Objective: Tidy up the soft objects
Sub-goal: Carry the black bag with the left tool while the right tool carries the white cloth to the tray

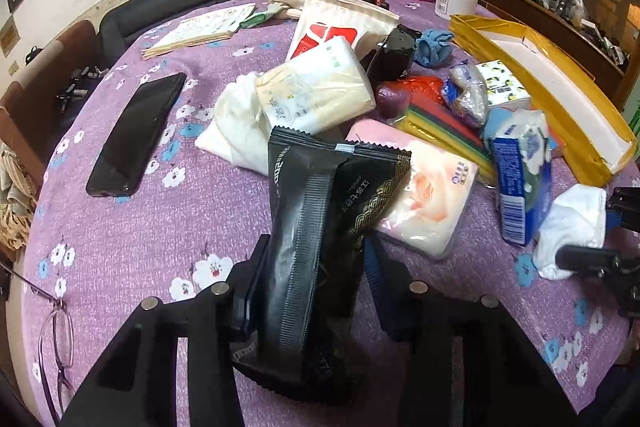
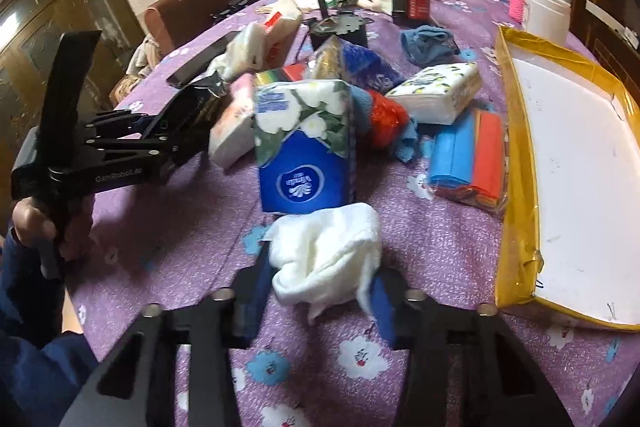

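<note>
While both pickups are in hand, left gripper (image 1: 316, 291) pinches the black pouch (image 1: 320, 211) over the table (image 1: 160, 219); right gripper (image 2: 320, 291) pinches the white cloth (image 2: 324, 251). Next, probably lift both toward the yellow tray (image 2: 516, 155).

Black pack (image 1: 320, 227) lower end hidden behind jaws; glasses (image 1: 56, 343) cut by frame edge.
</note>
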`<state>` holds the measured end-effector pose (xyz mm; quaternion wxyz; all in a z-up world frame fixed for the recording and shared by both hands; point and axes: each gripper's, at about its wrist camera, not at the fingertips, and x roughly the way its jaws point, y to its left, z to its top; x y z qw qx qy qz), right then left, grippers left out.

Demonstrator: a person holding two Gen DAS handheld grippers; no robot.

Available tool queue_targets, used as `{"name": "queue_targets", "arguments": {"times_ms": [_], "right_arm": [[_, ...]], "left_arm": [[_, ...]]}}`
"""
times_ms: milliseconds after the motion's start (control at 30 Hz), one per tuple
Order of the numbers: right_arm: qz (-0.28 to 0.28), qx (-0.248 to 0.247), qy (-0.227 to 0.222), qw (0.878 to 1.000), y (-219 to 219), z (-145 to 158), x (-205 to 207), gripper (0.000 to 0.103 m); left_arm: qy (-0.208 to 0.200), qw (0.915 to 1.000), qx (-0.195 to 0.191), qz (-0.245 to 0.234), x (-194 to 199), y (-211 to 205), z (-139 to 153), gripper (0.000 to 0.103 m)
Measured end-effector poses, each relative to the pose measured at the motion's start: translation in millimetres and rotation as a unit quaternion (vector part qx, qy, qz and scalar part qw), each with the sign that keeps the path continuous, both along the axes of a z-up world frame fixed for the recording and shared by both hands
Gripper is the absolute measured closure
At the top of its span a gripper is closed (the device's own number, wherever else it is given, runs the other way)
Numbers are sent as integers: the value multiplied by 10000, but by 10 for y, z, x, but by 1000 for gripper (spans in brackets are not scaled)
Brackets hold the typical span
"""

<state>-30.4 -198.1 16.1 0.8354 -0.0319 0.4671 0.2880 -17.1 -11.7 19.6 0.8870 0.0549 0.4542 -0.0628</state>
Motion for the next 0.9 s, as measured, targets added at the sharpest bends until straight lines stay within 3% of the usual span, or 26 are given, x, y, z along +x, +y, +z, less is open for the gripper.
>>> {"name": "queue_targets", "arguments": {"times_ms": [433, 900], "right_arm": [[-323, 343, -290, 9985, -247, 273, -77, 69], [-665, 785, -351, 9941, -617, 339, -52, 70]], "left_arm": [[-347, 9971, -600, -300, -232, -59, 383, 59], [-348, 9937, -643, -848, -130, -632, 547, 59]]}}
